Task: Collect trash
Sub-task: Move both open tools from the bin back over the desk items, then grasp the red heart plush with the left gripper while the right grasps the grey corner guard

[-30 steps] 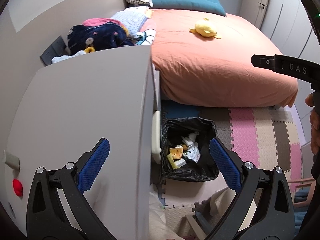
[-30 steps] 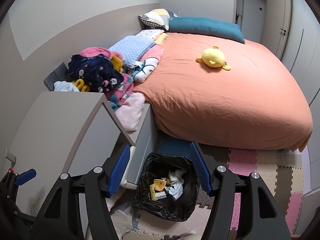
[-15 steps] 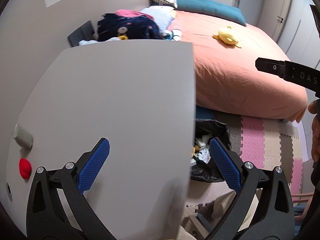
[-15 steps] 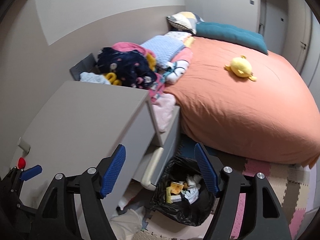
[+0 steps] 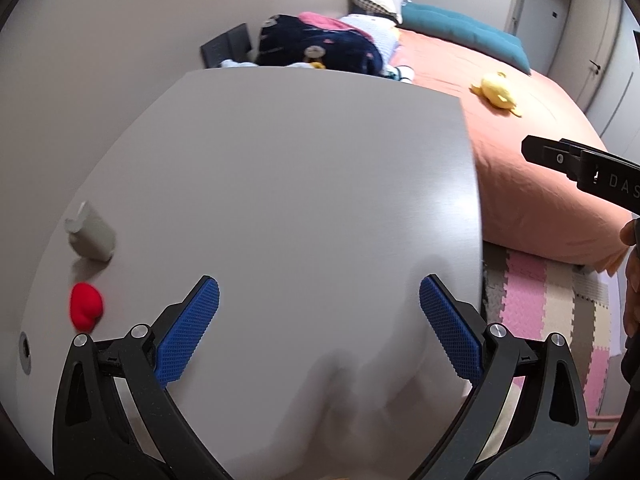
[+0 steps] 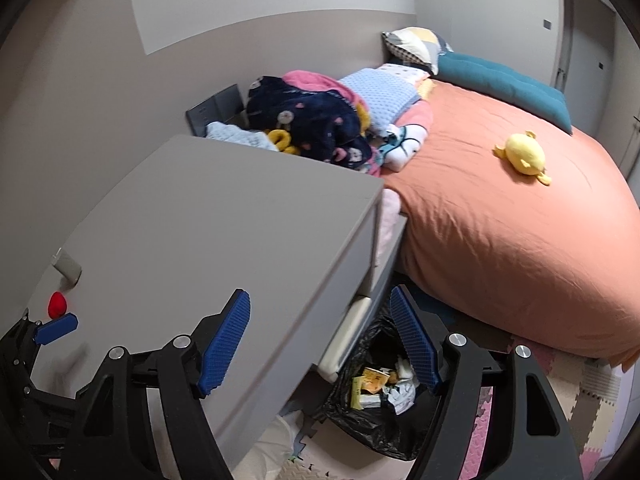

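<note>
Two empty, spread-wide grippers, left [image 5: 319,332] and right [image 6: 320,338], have swung off the black-lined trash bin [image 6: 374,412] toward the grey dresser top [image 5: 288,184]; I judge the small red crumpled scrap [image 5: 85,305] there comes next.

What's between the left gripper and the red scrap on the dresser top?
Nothing. In the left wrist view, only bare grey dresser top separates the open left gripper from the red scrap. A small grey object sits just beyond the scrap.
</note>
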A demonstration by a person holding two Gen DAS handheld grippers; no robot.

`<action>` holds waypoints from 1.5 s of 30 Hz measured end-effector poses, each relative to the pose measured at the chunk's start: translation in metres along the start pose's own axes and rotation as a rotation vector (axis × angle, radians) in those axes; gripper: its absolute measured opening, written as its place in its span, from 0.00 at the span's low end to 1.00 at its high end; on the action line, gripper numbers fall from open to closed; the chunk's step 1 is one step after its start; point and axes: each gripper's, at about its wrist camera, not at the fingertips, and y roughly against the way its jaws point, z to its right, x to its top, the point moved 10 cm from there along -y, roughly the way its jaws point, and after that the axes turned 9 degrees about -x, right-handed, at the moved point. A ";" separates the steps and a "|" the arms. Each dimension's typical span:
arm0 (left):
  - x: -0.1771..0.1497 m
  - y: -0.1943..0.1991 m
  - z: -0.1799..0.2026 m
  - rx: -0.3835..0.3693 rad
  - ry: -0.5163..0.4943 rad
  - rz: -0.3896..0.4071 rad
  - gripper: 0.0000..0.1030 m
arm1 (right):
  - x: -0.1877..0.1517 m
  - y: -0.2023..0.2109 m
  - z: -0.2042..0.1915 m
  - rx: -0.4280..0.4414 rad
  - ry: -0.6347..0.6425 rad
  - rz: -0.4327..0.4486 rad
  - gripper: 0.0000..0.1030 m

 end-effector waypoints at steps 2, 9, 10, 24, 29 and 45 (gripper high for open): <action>-0.002 0.004 -0.012 0.015 0.012 0.004 0.94 | 0.000 -0.002 -0.011 0.011 0.010 0.000 0.71; -0.015 0.015 -0.058 0.066 0.078 0.011 0.94 | 0.001 -0.007 -0.052 0.048 0.063 -0.004 0.71; -0.017 0.017 -0.063 0.071 0.085 0.011 0.94 | 0.002 -0.007 -0.058 0.052 0.069 -0.006 0.71; -0.034 0.034 -0.153 0.174 0.178 0.025 0.94 | 0.005 -0.017 -0.134 0.105 0.160 -0.016 0.71; -0.039 0.031 -0.179 0.195 0.217 0.034 0.84 | 0.002 -0.022 -0.157 0.116 0.182 -0.027 0.71; -0.056 0.020 -0.219 0.186 0.273 -0.011 0.46 | 0.000 -0.032 -0.223 0.180 0.237 -0.051 0.71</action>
